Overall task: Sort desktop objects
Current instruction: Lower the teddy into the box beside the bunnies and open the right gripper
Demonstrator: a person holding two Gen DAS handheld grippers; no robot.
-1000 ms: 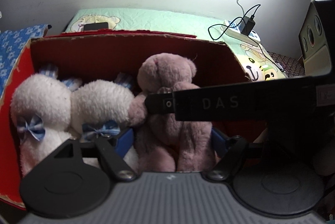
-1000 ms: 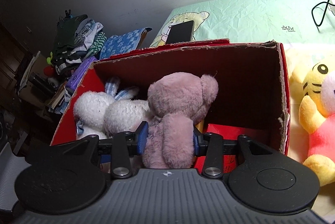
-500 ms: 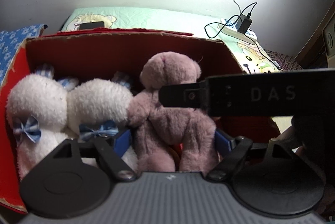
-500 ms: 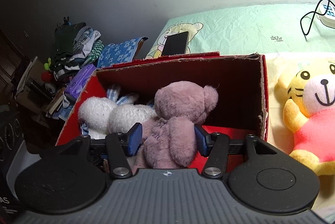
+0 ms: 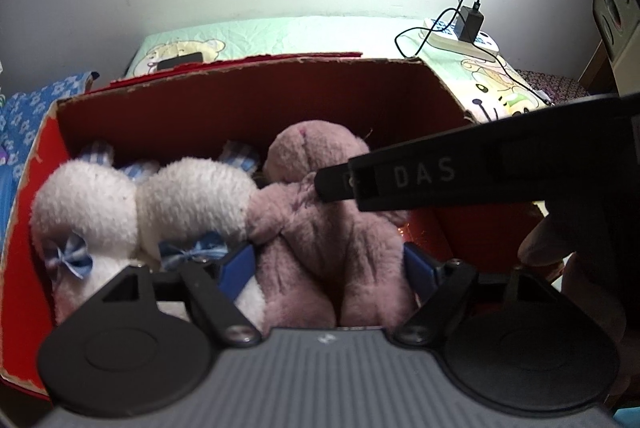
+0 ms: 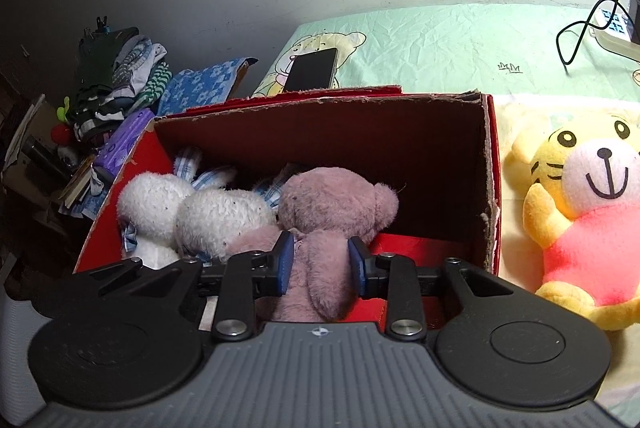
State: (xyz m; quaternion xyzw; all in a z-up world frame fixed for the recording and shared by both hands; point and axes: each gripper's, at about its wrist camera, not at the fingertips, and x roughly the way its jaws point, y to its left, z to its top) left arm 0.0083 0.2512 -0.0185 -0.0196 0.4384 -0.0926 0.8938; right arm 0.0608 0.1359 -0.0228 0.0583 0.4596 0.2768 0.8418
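A pink plush bear [image 6: 332, 204] sits inside a red cardboard box [image 6: 490, 196], beside two white plush rabbits [image 6: 192, 212] with blue checked bows. My right gripper [image 6: 320, 262] is shut on the pink bear's arm. In the left wrist view the pink bear [image 5: 328, 228] stands between the wide-open blue pads of my left gripper [image 5: 330, 266], which hold nothing. The right gripper's black body marked DAS [image 5: 460, 172] crosses that view and reaches the bear's shoulder. The rabbits [image 5: 140, 212] fill the box's left side.
A yellow tiger plush in a pink shirt [image 6: 580, 212] lies right of the box on the green sheet [image 6: 440, 44]. A phone [image 6: 312, 68] lies behind the box. A power strip with charger and cables [image 5: 464, 32] is at the back right. Clothes and clutter [image 6: 108, 76] pile up at left.
The right gripper opened about half a second ago, then closed again on the bear's arm. The bear has settled lower in the box. The left gripper stays open around it.
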